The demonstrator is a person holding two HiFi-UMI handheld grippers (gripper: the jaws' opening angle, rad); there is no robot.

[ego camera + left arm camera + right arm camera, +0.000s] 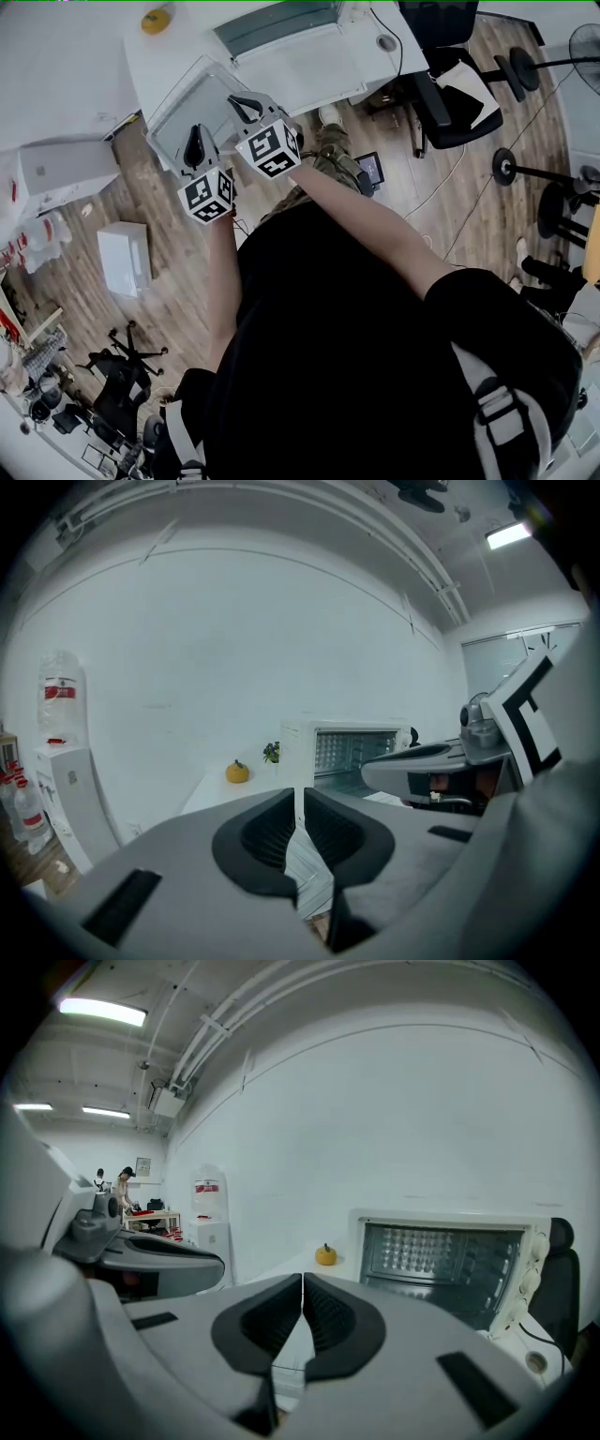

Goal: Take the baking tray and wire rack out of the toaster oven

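A grey metal baking tray (192,103) hangs out past the near edge of the white table (75,56), in front of the white toaster oven (291,42). My left gripper (194,142) is shut on the tray's near rim, and a thin strip of bright metal (307,860) shows between its jaws. My right gripper (242,101) grips the same tray further right, its jaws shut on the thin pale edge (286,1344). The oven (450,1260) stands open with a dark cavity, also seen in the left gripper view (352,752). I cannot make out the wire rack.
An orange fruit (157,19) lies on the table left of the oven. On the wooden floor stand a white box (125,258) and a black office chair (450,84). A water dispenser (61,761) stands by the wall on the left.
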